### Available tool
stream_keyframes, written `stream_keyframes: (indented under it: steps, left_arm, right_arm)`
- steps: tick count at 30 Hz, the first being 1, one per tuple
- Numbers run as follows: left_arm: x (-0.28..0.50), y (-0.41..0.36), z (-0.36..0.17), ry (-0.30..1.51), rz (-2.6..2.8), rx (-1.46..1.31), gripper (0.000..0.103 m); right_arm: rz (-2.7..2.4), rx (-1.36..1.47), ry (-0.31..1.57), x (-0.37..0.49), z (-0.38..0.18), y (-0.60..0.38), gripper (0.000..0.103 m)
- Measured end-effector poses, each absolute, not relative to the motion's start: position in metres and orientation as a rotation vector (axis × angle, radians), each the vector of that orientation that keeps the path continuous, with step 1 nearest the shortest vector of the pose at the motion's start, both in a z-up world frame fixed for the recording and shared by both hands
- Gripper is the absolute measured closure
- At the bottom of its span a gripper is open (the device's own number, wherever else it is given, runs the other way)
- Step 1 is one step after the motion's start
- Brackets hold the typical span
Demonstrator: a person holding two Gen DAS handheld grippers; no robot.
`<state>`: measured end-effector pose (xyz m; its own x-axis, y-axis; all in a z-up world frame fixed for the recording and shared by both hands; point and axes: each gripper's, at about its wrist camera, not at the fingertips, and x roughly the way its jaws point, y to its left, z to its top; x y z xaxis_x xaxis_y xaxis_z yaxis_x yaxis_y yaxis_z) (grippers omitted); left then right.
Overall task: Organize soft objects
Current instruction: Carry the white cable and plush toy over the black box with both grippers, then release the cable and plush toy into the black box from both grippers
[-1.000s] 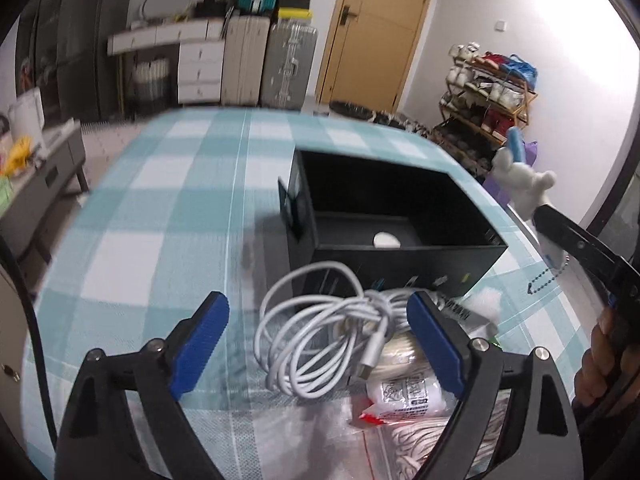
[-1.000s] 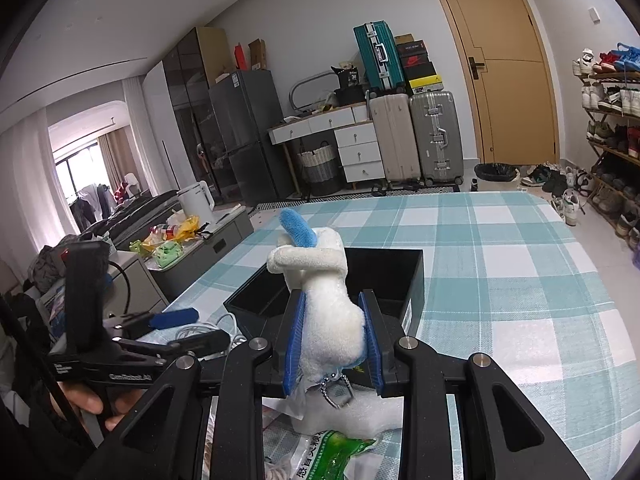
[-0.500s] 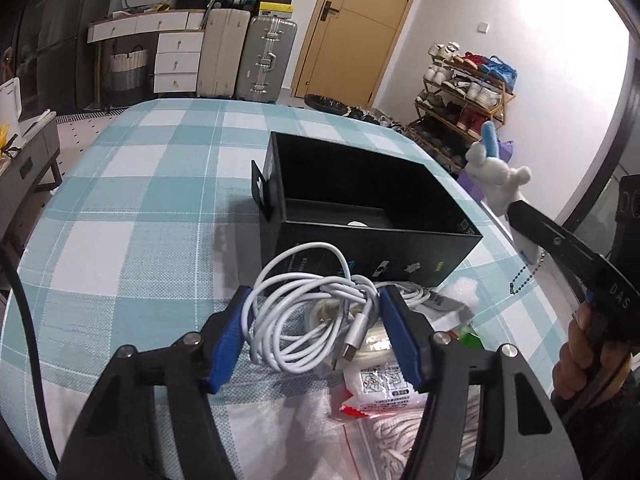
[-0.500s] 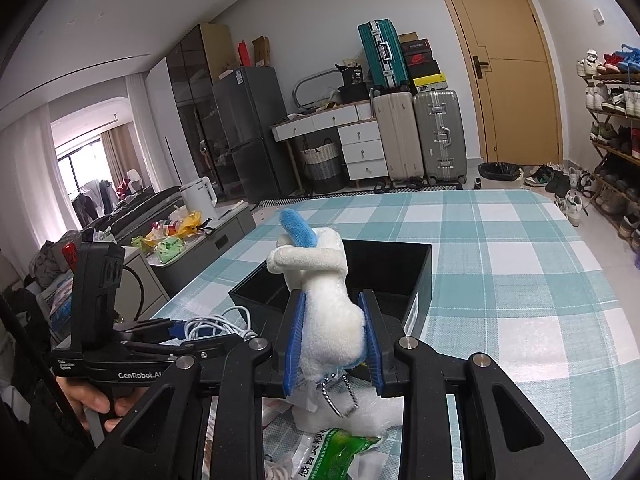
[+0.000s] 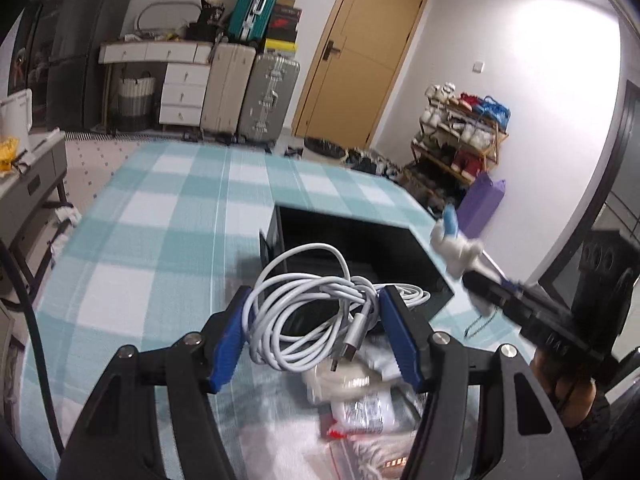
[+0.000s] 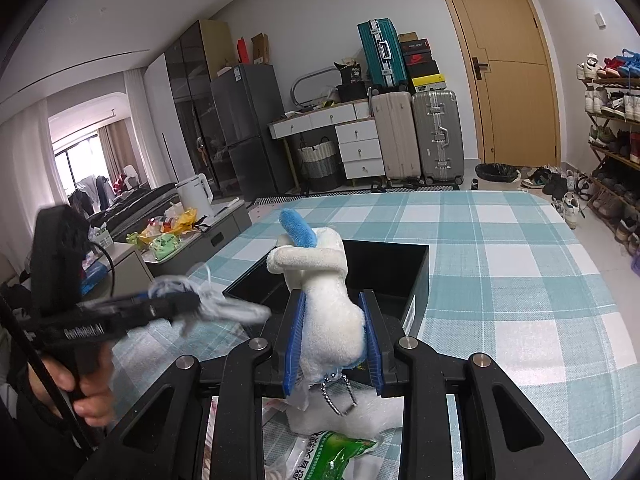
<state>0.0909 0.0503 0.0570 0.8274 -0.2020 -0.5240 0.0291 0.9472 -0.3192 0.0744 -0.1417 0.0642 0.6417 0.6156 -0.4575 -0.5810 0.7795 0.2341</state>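
The left gripper (image 5: 316, 334) clenches a light, floppy white USB cable coil (image 5: 308, 320) mid-bundle, black box (image 5: 420, 256) at twelve o'clock; right gripper (image 6: 332, 344) squeezes a soft plush toy (image 6: 328, 300).

White lettering reading roughly "GenRobot.AI", blurred, runs along the black body of the left gripper (image 6: 172, 306); Chinese characters stand on the green plastic packet (image 6: 332, 458) on the table, too small to read. A black box on the white desk (image 6: 354, 74) bears "36".
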Motion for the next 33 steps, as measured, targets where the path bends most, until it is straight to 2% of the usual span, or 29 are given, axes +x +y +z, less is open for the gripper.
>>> stream_keyframes:
  steps: [12, 27, 33]
  left_arm:
    - [0.141, 0.038, 0.060, 0.535, -0.051, -0.231, 0.040]
    - [0.169, 0.004, 0.036, 0.608, -0.032, -0.092, 0.038]
    - [0.169, -0.011, 0.030, 0.680, -0.061, -0.017, 0.034]
  right_arm:
    - [0.650, 0.036, 0.573, 0.093, 0.062, -0.130, 0.076]
    - [0.619, 0.025, 0.602, 0.125, 0.051, -0.118, 0.076]
    - [0.611, 0.002, 0.611, 0.127, 0.047, -0.117, 0.062]
